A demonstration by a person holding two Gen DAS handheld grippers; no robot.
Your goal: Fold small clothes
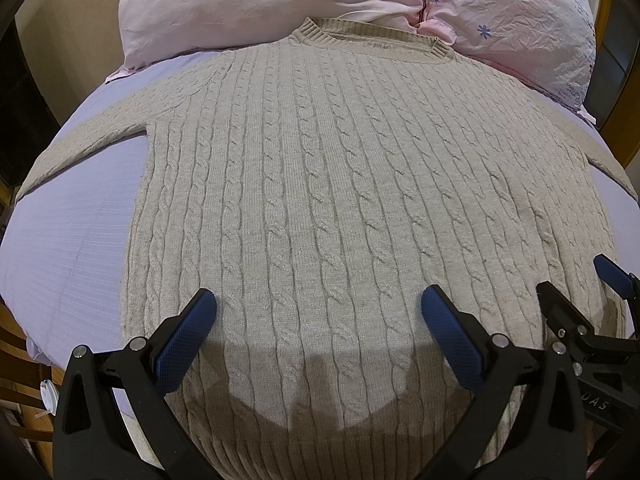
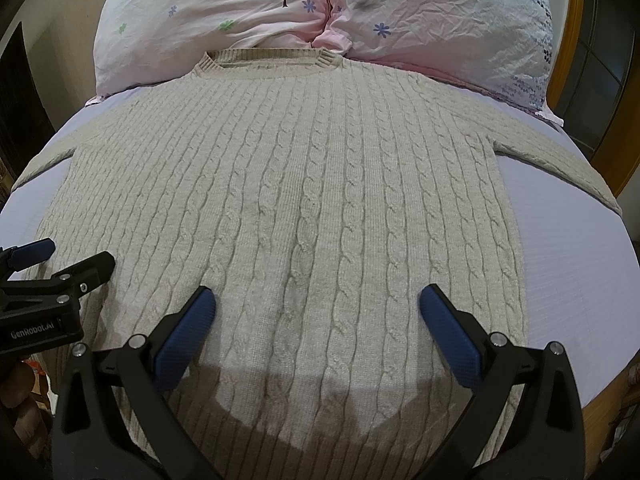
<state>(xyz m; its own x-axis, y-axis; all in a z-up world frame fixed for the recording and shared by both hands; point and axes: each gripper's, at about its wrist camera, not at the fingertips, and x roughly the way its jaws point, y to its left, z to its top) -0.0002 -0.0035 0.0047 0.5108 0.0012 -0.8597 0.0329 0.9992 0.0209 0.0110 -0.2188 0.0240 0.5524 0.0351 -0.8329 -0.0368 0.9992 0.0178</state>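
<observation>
A beige cable-knit sweater lies flat and spread out on the bed, collar toward the pillows, both sleeves stretched out sideways. It also fills the right wrist view. My left gripper is open and empty, hovering over the sweater's lower left part near the hem. My right gripper is open and empty over the lower right part. The right gripper shows at the right edge of the left wrist view. The left gripper shows at the left edge of the right wrist view.
The bed has a lilac sheet, also bare at the right in the right wrist view. Two pink floral pillows lie behind the collar. A wooden frame stands at the far right.
</observation>
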